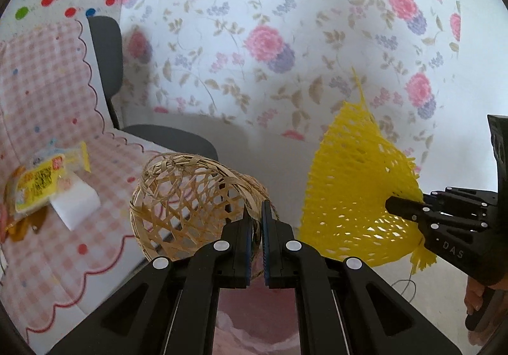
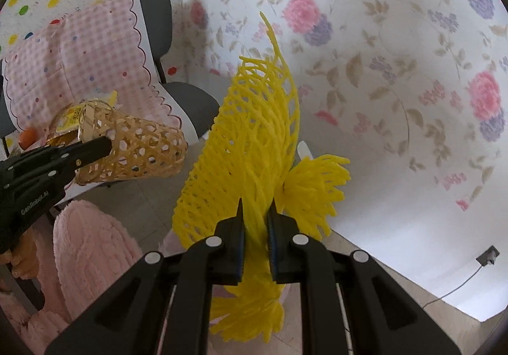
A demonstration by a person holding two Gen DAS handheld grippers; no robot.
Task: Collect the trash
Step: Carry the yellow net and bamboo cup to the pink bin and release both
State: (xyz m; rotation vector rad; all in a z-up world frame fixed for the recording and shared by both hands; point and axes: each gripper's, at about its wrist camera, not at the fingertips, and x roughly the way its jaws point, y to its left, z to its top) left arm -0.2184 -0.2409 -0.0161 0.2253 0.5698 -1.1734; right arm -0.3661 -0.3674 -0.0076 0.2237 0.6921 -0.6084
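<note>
My left gripper (image 1: 257, 212) is shut on the rim of a woven bamboo basket (image 1: 187, 205) and holds it tipped, its mouth facing me, above the chair's edge. My right gripper (image 2: 255, 212) is shut on a yellow foam fruit net (image 2: 250, 145) and holds it in the air to the right of the basket (image 2: 136, 148). In the left wrist view the net (image 1: 355, 196) hangs at the right with the right gripper (image 1: 400, 207) on it. A yellow snack wrapper (image 1: 41, 180) and a white foam block (image 1: 76, 202) lie on the pink checked cloth (image 1: 47, 94).
The pink checked cloth covers a dark chair (image 1: 108, 56) at the left. A floral sheet (image 1: 285, 37) hangs behind. A fluffy pink slipper or rug (image 2: 92, 247) lies on the floor below. A wall socket with a cable (image 2: 487, 255) is at the lower right.
</note>
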